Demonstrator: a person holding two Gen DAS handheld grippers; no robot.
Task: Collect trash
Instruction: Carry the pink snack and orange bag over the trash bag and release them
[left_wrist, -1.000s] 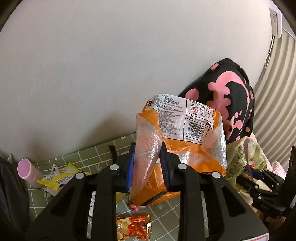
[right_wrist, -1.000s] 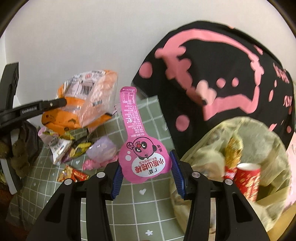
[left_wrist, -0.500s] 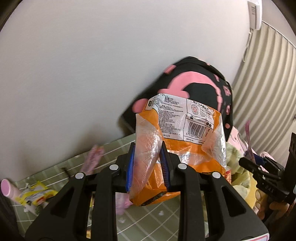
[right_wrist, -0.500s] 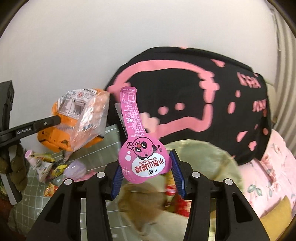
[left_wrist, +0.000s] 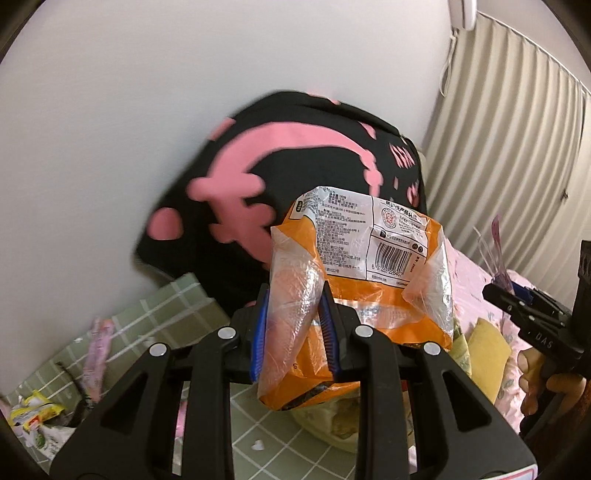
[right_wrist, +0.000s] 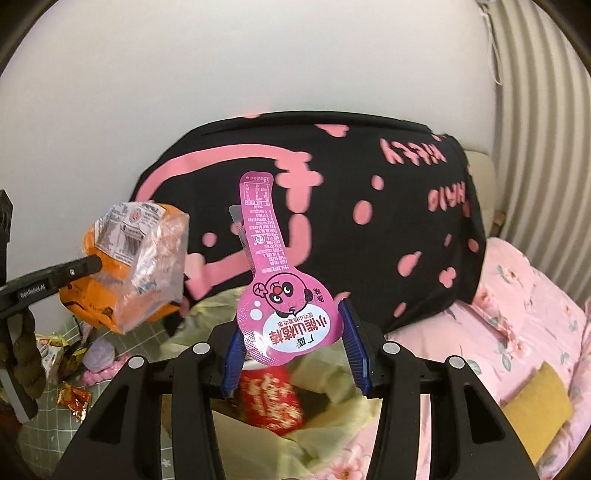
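My left gripper (left_wrist: 293, 334) is shut on an orange and clear snack bag (left_wrist: 362, 280) and holds it in the air; the bag also shows in the right wrist view (right_wrist: 129, 269). My right gripper (right_wrist: 295, 345) is shut on a pink spoon-shaped wrapper (right_wrist: 282, 291) and holds it over a pale yellow trash bag (right_wrist: 332, 428). A red can (right_wrist: 273, 402) lies inside that bag. The trash bag's rim shows below the orange bag in the left wrist view (left_wrist: 332, 428).
A black cushion with pink print (right_wrist: 369, 221) leans on the white wall behind. A pink floral bedcover (right_wrist: 524, 343) and a yellow pillow (right_wrist: 535, 402) lie to the right. Several wrappers (right_wrist: 70, 395) and a lilac lump (right_wrist: 98, 352) lie on the green checked cloth (left_wrist: 166, 306) at left.
Both grippers have swung to the right with their loads. The right gripper has moved from above the green cloth to above the open trash bag.
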